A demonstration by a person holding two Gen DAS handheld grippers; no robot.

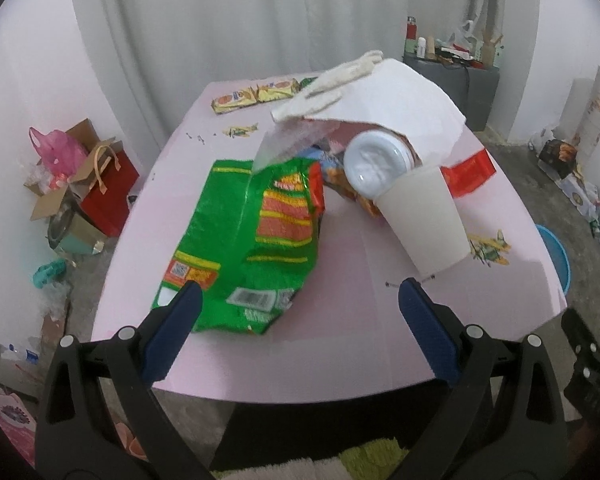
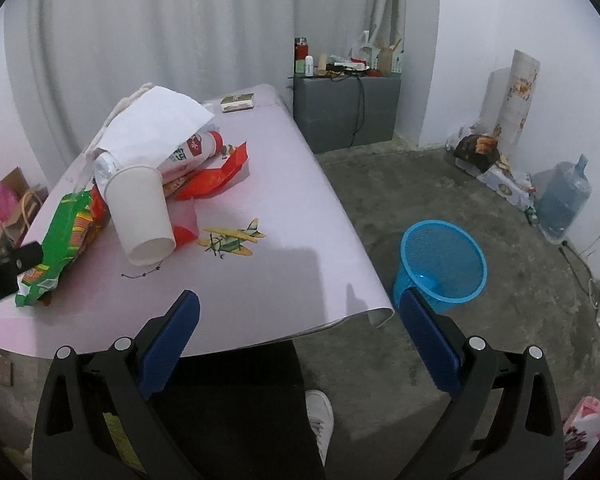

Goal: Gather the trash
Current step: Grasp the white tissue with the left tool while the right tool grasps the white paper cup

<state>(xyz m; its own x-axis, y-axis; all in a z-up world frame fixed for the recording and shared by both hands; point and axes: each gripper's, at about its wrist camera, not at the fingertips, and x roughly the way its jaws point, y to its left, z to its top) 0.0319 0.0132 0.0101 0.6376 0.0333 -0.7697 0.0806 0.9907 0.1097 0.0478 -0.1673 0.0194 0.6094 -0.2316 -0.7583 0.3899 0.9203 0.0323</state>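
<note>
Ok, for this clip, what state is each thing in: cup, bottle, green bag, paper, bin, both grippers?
Cup: tipped over, mouth toward the camera, apparently empty.
Bottle: lying down under the paper.
Green bag: crumpled, flat on the table.
Paper: draped over the pile.
Bin: upright on the floor.
Left hand-held gripper: open, holding nothing.
Right hand-held gripper: open, holding nothing.

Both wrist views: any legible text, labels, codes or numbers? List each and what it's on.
No text can be read as words in either view.
Green snack bag: yellow lettering, a QR code and a barcode, all too blurred to read.
Red-and-white bottle: printed characters on the label, blurred.
Yellow snack packets: print too small.
Orange snack wrapper: print unreadable.
White paper cup: no print visible.
</note>
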